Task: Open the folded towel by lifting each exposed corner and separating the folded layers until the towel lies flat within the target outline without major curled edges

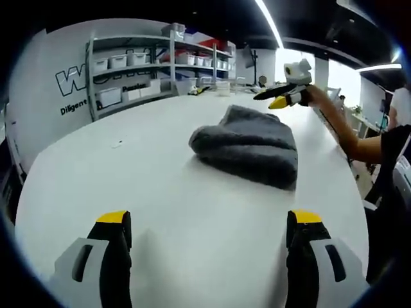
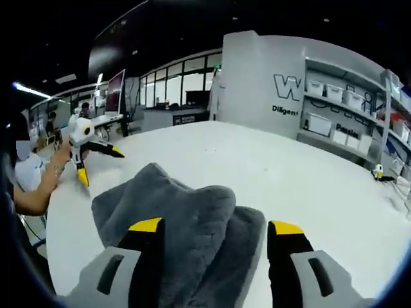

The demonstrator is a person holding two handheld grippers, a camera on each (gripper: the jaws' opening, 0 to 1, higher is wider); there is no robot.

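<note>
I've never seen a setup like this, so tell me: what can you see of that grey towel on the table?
The grey towel is thick, fluffy terry cloth by its look, still folded into a rumpled, humped bundle with soft overlapping layers. It lies on the white table. The right gripper hangs open above its near end; whether the tips touch it is unclear.

On the grey wall (image 1: 48, 70) in the left gripper view, a large outlined "W" begins a cut-off word, with "Diligent" in smaller dark letters beneath it. The right gripper view shows the same wall (image 2: 257, 70) with "W" and "Diligent", both cut off by shelving. Shelf labels are too blurred to read.
</note>
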